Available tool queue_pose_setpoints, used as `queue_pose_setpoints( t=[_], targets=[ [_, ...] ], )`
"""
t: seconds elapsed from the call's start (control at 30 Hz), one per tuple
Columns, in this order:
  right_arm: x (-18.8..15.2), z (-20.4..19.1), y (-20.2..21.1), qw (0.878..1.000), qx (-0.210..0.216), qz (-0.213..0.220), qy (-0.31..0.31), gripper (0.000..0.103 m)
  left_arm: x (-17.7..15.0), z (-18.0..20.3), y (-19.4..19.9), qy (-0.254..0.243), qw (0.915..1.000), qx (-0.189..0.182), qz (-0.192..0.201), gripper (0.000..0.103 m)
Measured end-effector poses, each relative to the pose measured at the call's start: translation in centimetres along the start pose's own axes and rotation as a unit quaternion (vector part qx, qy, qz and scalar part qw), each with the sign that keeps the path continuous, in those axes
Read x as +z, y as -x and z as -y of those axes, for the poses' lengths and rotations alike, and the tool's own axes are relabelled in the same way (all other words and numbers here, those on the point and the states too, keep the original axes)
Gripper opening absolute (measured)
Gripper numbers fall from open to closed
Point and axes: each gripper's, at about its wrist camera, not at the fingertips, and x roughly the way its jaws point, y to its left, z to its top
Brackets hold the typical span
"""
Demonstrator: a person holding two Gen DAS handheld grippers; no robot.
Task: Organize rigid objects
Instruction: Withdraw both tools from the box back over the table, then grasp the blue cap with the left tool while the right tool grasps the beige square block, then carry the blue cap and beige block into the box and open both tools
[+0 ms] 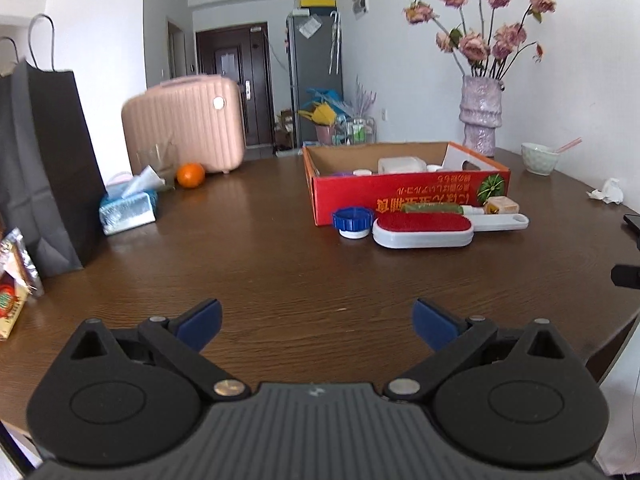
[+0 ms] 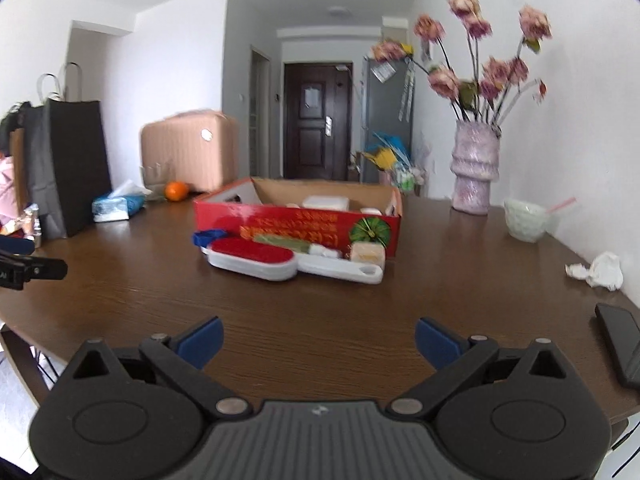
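Observation:
A red cardboard box (image 1: pixel 400 194) (image 2: pixel 296 226) stands open on the brown table (image 1: pixel 260 272) with white containers inside. In front of it lie a red-and-white lint brush (image 1: pixel 424 230) (image 2: pixel 256 258), a blue-lidded cap (image 1: pixel 353 221) (image 2: pixel 208 237), a green stick (image 1: pixel 432 208) (image 2: pixel 284 243) and a tan block (image 1: pixel 502 205) (image 2: pixel 366 254). My left gripper (image 1: pixel 318 322) is open and empty, well short of them. My right gripper (image 2: pixel 318 340) is open and empty too.
A black paper bag (image 1: pixel 44 168) (image 2: pixel 72 168), tissue pack (image 1: pixel 128 208) (image 2: pixel 116 206) and orange (image 1: pixel 191 175) (image 2: pixel 176 191) stand at left. A vase of flowers (image 1: pixel 480 116) (image 2: pixel 474 168), bowl (image 1: pixel 538 158) (image 2: pixel 524 220), crumpled tissue (image 2: pixel 600 270) and phone (image 2: pixel 622 340) are at right.

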Motion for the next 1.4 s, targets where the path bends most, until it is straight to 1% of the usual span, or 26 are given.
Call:
queue_pose_setpoints(
  t=[0.07,0.17,0.2,0.27,0.37,0.43,0.47,0.53,0.6,0.73,0.77,0.83,0.87,0.9,0.97,1.07,1.17,1.23,1.33,1.4],
  targets=[
    [0.0,0.6,-1.3,1.000,-0.004,-0.017,-0.011,0.097,0.5,0.1,-1.6,0.007,0.9999,-0.001,-0.009,0.103],
    [0.4,1.6,-3.3,0.999,-0.013,-0.031,-0.026,0.095,1.8,0.3,-4.2,0.014,0.9998,-0.009,-0.014,0.103],
    [0.7,2.0,-4.0,0.999,-0.016,-0.033,-0.031,0.094,2.4,0.5,-5.1,0.015,0.9997,-0.013,-0.011,0.103],
    [1.4,2.8,-5.3,0.998,-0.021,-0.035,-0.042,0.087,3.7,1.0,-7.0,0.016,0.9997,-0.019,-0.007,0.103],
    [2.9,4.0,-7.7,0.997,-0.025,-0.036,-0.058,0.085,5.3,1.4,-10.0,0.013,0.9993,-0.033,0.007,0.102],
    [3.9,4.5,-9.3,0.997,-0.027,-0.033,-0.059,0.084,6.4,1.7,-12.1,0.017,0.9995,-0.026,-0.003,0.086],
    [4.5,4.6,-10.2,0.998,-0.026,-0.031,-0.056,0.084,6.9,1.7,-13.1,0.026,0.9991,-0.032,-0.004,0.084],
    [5.4,4.9,-12.0,0.998,-0.024,-0.031,-0.047,0.084,7.5,1.6,-15.0,0.035,0.9979,-0.054,-0.010,0.084],
    [6.4,5.1,-14.2,0.999,-0.017,-0.033,-0.039,0.083,7.9,1.7,-17.1,0.043,0.9971,-0.058,-0.026,0.084],
    [7.8,5.6,-18.4,0.998,-0.013,-0.045,-0.033,0.081,8.1,1.5,-20.1,0.062,0.9938,-0.071,-0.059,0.077],
    [8.1,5.7,-19.3,0.998,-0.014,-0.049,-0.032,0.080,8.0,1.4,-20.6,0.067,0.9934,-0.069,-0.062,0.075],
    [8.3,5.9,-20.8,0.998,-0.013,-0.058,-0.032,0.076,8.0,1.3,-21.1,0.071,0.9928,-0.071,-0.066,0.066],
    [8.3,6.0,-21.5,0.997,-0.013,-0.064,-0.033,0.072,7.9,1.4,-21.2,0.072,0.9925,-0.075,-0.064,0.064],
    [8.2,6.1,-22.0,0.997,-0.013,-0.069,-0.033,0.070,7.9,1.3,-21.3,0.073,0.9921,-0.080,-0.063,0.060],
    [8.1,6.1,-23.0,0.996,-0.014,-0.081,-0.027,0.062,8.0,1.2,-21.6,0.078,0.9921,-0.078,-0.061,0.053],
    [7.7,6.5,-23.4,0.996,-0.018,-0.082,-0.036,0.059,8.1,0.8,-21.7,0.093,0.9905,-0.080,-0.063,0.053],
    [7.5,6.6,-23.4,0.996,-0.012,-0.082,-0.043,0.048,8.2,0.8,-21.4,0.089,0.9910,-0.079,-0.061,0.053],
    [7.5,6.1,-23.5,0.996,-0.018,-0.084,-0.028,0.043,8.2,0.8,-21.2,0.087,0.9914,-0.079,-0.057,0.053],
    [7.6,5.1,-23.6,0.996,-0.021,-0.085,-0.002,0.042,8.3,0.4,-20.4,0.091,0.9914,-0.079,-0.050,0.053],
    [7.7,5.0,-23.6,0.996,-0.018,-0.084,0.001,0.041,8.6,0.0,-19.5,0.095,0.9917,-0.076,-0.043,0.053]
  ],
)
